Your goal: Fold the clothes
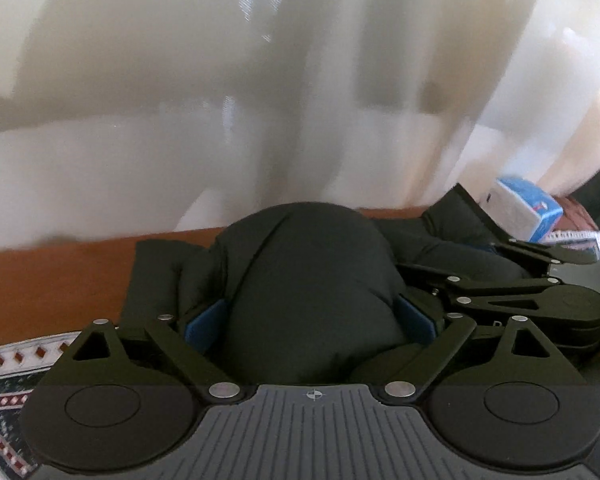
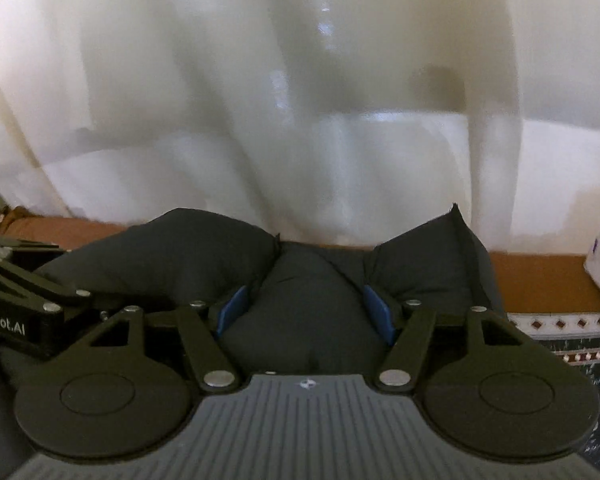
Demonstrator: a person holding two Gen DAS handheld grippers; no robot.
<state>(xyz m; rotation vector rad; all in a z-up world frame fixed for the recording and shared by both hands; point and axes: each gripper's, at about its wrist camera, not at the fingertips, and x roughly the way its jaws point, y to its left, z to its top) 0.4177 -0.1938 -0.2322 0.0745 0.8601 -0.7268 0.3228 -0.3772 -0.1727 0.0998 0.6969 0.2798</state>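
A bulky, dark charcoal padded garment (image 1: 312,292) lies bunched on a surface covered by a rust-brown cloth (image 1: 60,276) with a patterned red, white and dark border (image 1: 12,360), just in front of a pale cream curtain (image 1: 260,100) that fills the background. The left gripper (image 1: 310,322) has a thick rounded mound of the fabric bulging up between its blue pads (image 1: 206,326); the jaws stand wide, and since the cloth fills the whole gap and swells over both pads, it looks grasped rather than merely straddled, probably so that a fat fold can be carried over in one piece. The right gripper (image 2: 306,312) sits just beside it, its black linkage showing at the right edge of the left view. Its jaws are also well apart, with a ridge of the same garment between the blue pads (image 2: 376,306), but whether they press on the cloth or have let it go cannot be told: fabric touches the pads, yet it slumps loosely with puffs rising on either side. Two grippers side by side on one edge suggests the garment is being folded or smoothed along its width. A white and blue box (image 1: 528,210) rests at the far right, clear of the work.
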